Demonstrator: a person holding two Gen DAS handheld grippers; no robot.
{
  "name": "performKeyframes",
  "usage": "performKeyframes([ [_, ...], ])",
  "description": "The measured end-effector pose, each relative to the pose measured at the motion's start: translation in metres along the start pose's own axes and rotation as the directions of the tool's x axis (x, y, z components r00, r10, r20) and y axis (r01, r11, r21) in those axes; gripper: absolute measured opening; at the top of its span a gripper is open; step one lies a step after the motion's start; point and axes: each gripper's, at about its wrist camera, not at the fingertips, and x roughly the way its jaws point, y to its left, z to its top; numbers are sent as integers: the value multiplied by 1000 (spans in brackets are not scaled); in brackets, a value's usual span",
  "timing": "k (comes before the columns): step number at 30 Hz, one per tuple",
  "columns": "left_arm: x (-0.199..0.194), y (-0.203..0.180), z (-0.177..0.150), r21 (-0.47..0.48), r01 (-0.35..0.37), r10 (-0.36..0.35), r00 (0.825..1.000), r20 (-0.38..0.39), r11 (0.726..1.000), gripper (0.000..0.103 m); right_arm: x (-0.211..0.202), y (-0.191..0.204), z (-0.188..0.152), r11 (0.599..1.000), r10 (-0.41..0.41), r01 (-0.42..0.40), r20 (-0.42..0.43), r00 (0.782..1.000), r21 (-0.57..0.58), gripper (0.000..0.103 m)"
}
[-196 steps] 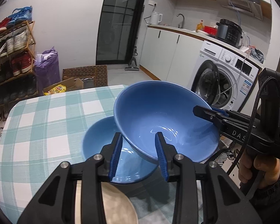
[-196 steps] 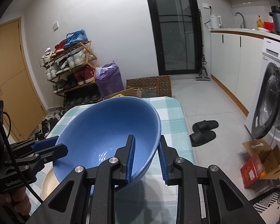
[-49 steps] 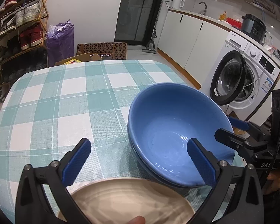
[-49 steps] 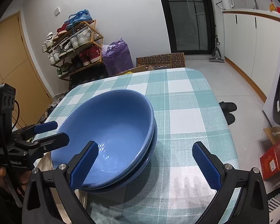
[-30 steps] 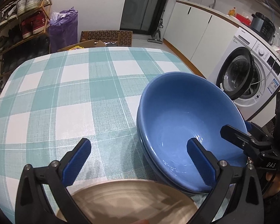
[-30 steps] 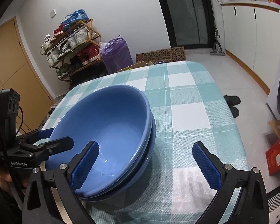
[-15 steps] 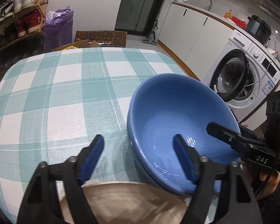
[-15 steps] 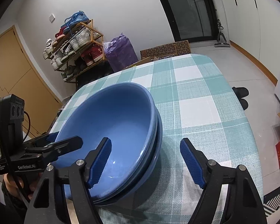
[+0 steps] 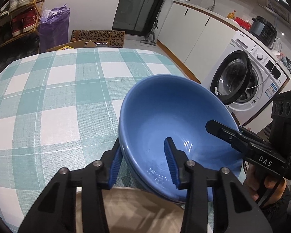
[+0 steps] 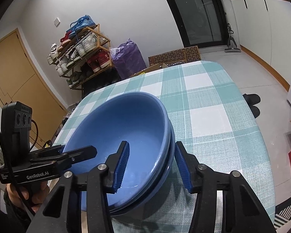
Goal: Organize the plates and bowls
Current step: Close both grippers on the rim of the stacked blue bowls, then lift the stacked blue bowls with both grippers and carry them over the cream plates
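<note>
Two blue bowls point(image 9: 174, 120) point(image 10: 126, 128) sit nested on the teal checked tablecloth point(image 9: 48, 97). My left gripper point(image 9: 143, 163) straddles the stack's near-left rim, one pad outside the wall and one inside the upper bowl. Its jaws are closing and a gap still shows at the inner pad. My right gripper point(image 10: 152, 166) straddles the opposite rim the same way, closing, with its pads clear of the walls. A beige plate point(image 9: 126, 209) lies right under the left gripper, touching the bowls' near side. Each gripper shows in the other's view, held by a hand.
The table's right edge point(image 10: 258, 128) drops to the floor, where black slippers point(image 10: 252, 101) lie. A washing machine point(image 9: 252, 81) with its door open stands beyond the bowls. A shoe rack point(image 10: 81, 58), a purple bag point(image 10: 128, 58) and cardboard boxes point(image 9: 97, 36) are past the far edge.
Both grippers' jaws have narrowed from wide open to a close straddle of the bowl stack's rim. The bowls and plate have not moved.
</note>
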Motion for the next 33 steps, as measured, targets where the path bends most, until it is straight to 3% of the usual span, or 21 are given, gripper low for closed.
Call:
performKeyframes([
  [9, -1, 1, 0, -4, -13, 13, 1000, 0, 1000, 36, -2, -1, -1, 1000, -12, 12, 10, 1000, 9, 44],
  [33, -4, 0, -1, -7, -19, 19, 1000, 2, 1000, 36, -5, -5, -2, 1000, -4, 4, 16, 1000, 22, 42],
])
